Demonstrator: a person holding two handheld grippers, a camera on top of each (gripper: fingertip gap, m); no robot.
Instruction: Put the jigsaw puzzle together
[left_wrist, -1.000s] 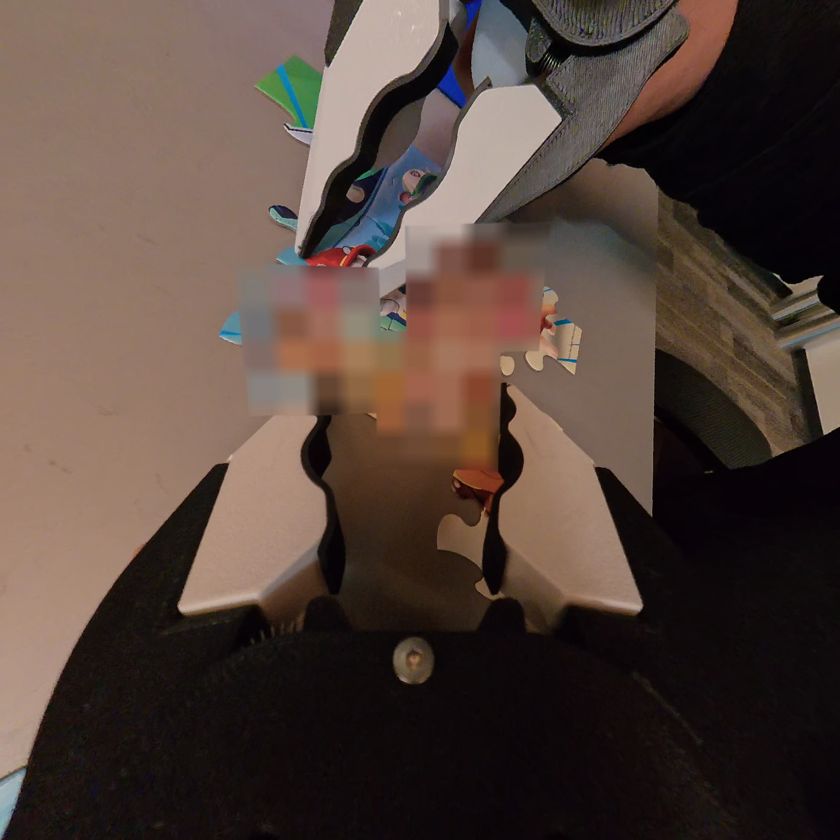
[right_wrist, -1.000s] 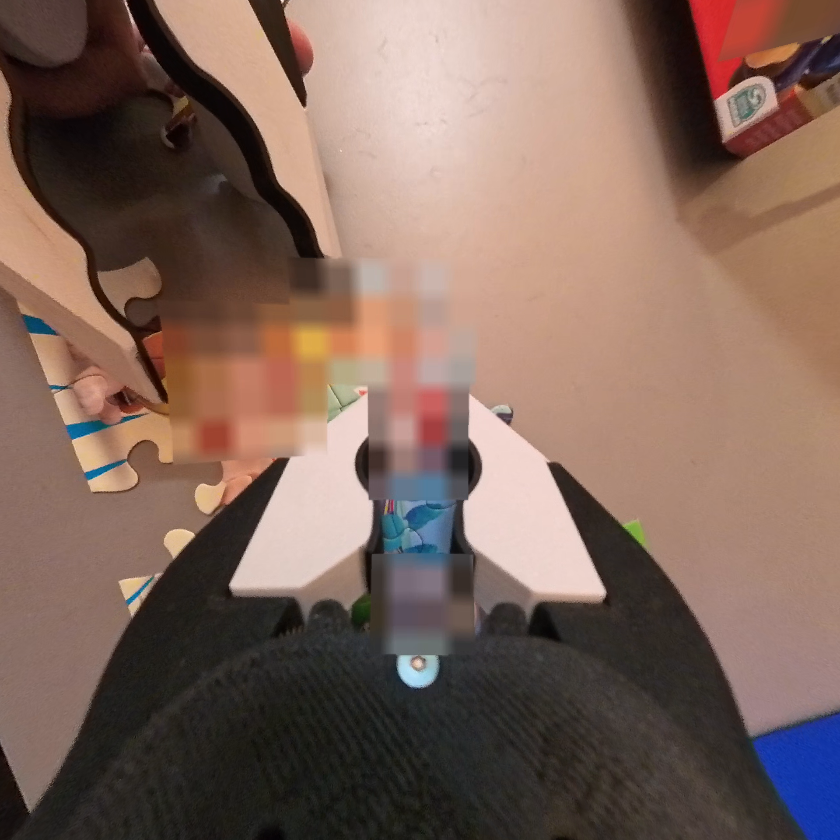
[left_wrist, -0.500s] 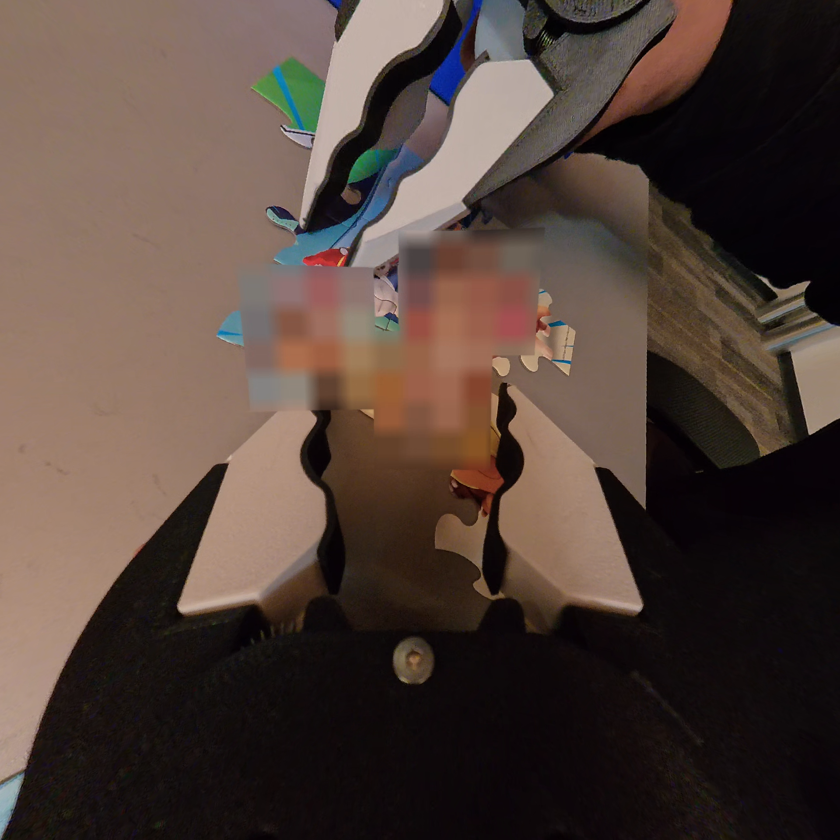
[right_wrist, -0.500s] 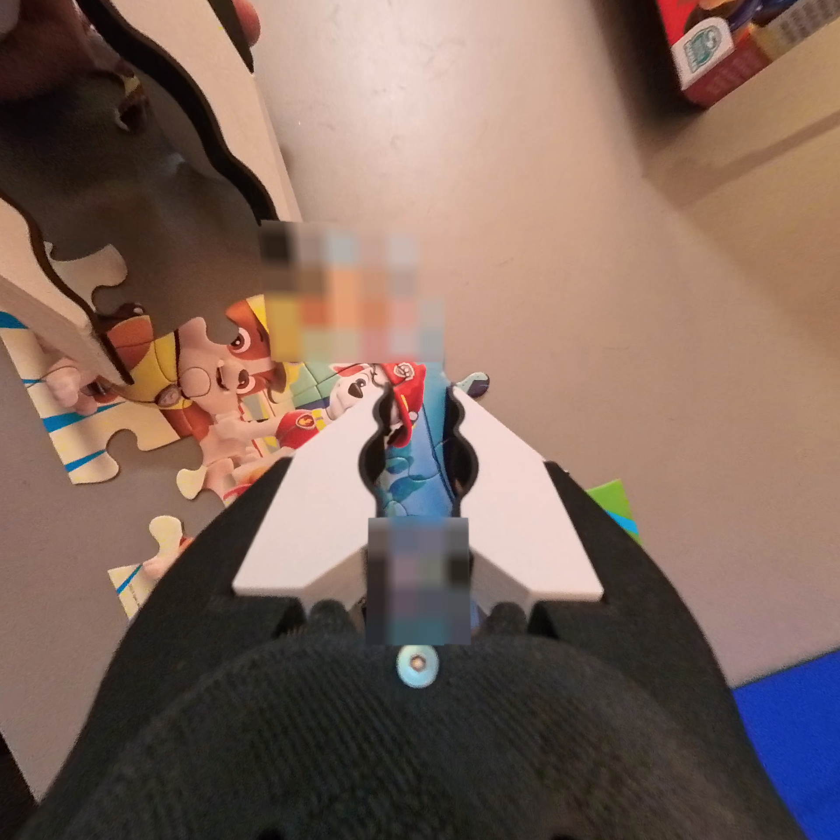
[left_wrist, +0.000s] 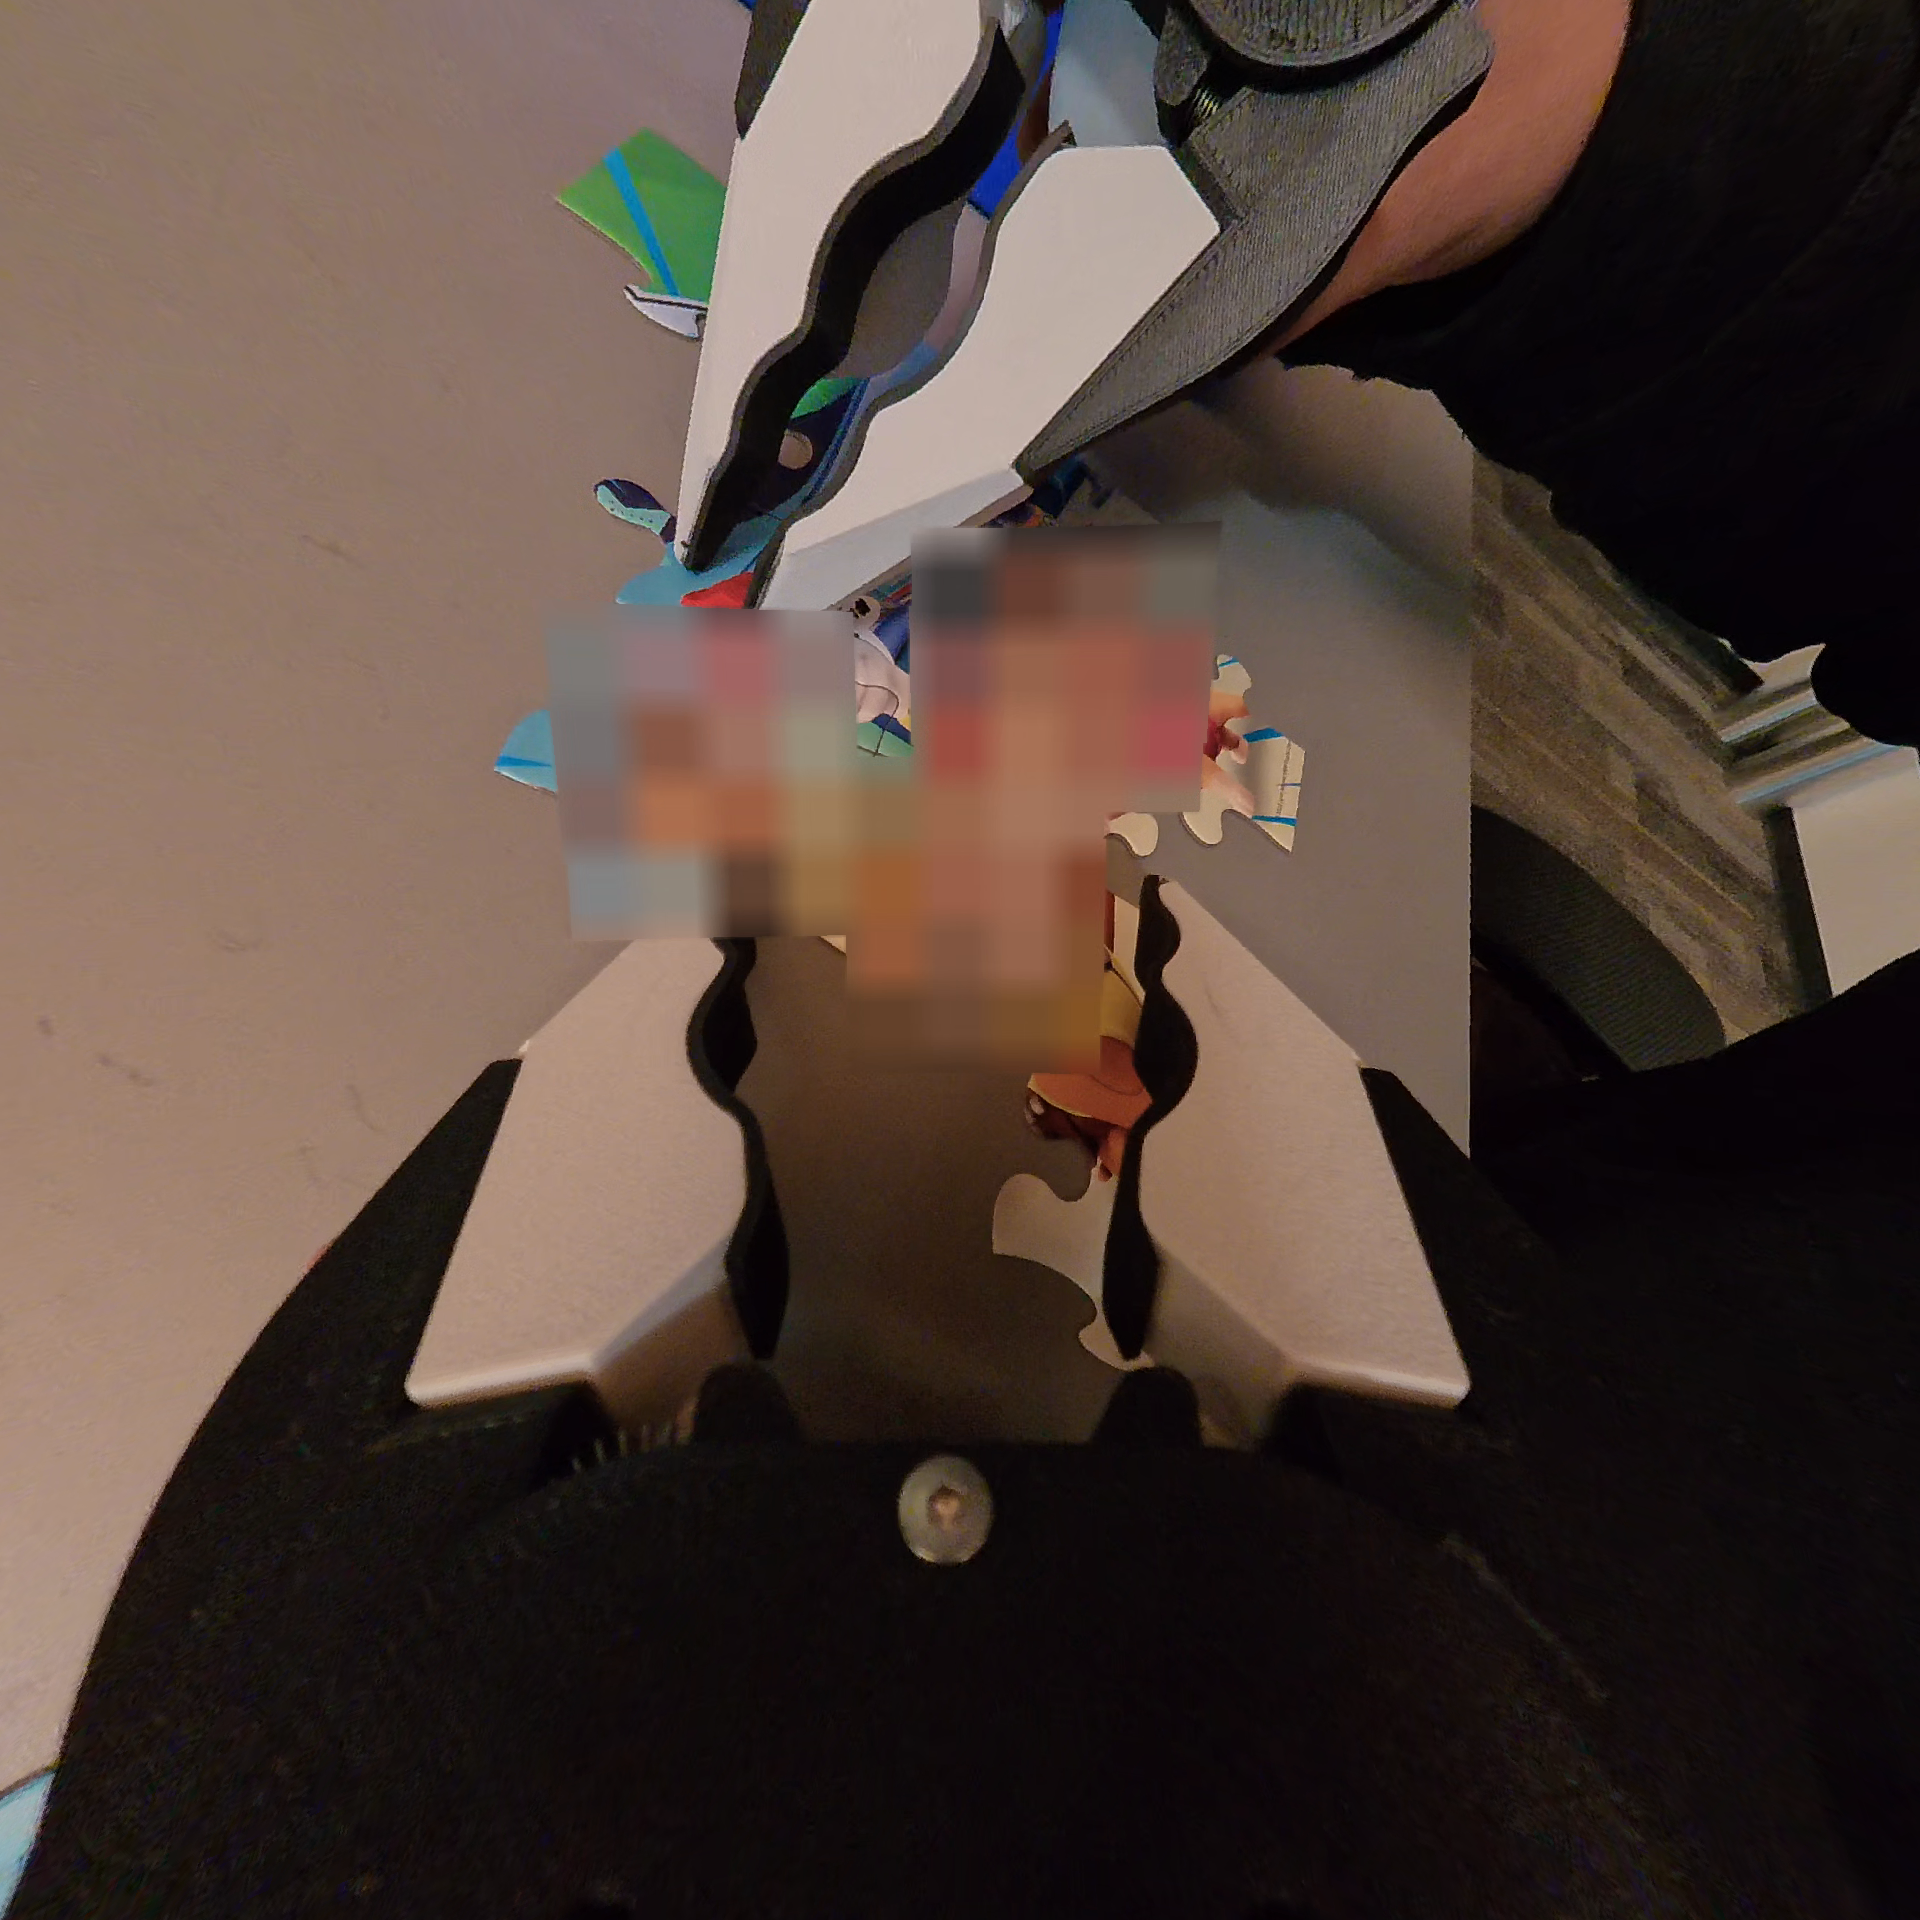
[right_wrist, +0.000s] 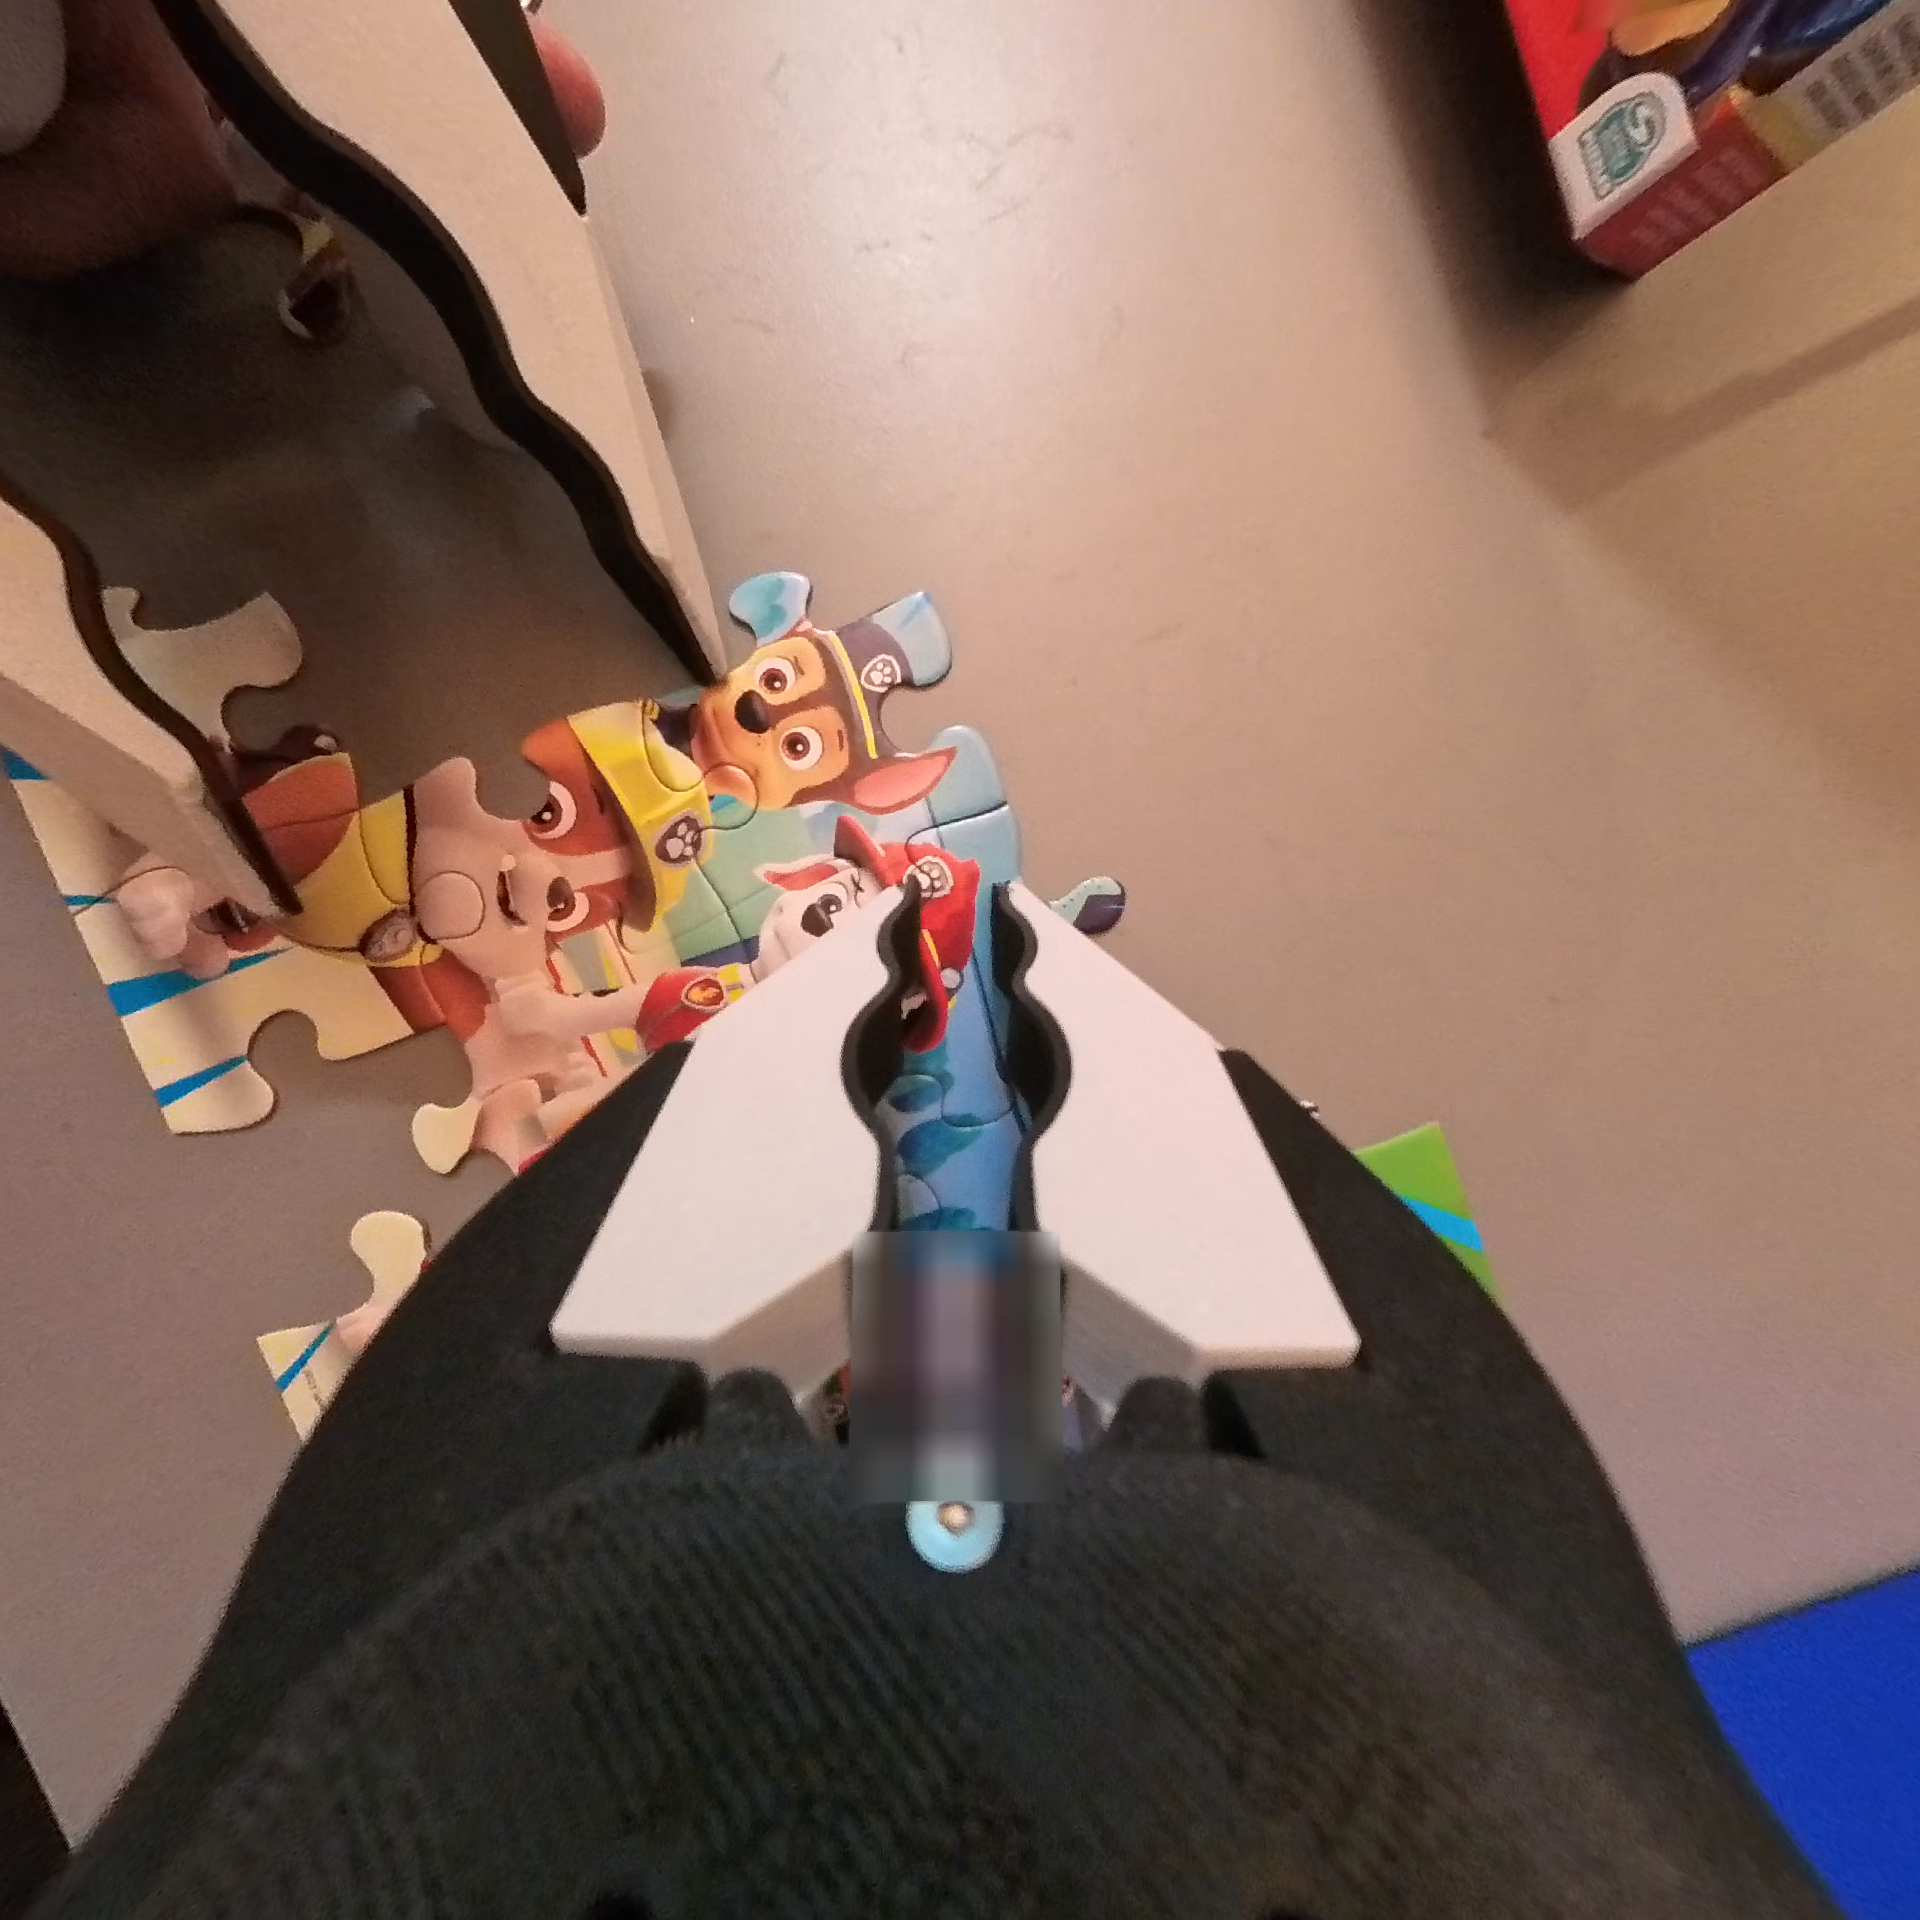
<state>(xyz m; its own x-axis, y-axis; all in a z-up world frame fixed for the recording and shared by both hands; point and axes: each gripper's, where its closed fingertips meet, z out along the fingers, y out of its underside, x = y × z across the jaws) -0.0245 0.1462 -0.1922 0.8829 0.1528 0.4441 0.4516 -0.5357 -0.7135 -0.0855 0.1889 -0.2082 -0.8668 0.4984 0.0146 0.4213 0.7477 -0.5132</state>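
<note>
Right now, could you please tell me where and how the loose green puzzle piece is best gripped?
Probably by its thin edges, across the straight sides, coming steeply from above: the green puzzle piece lies flat on the table, so only its rim offers purchase.

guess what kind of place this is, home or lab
Probably a home play or hobby spot: a half-built cartoon jigsaw puzzle lies on a plain grey table, with its red box at the edge and wood-look flooring below.
</note>
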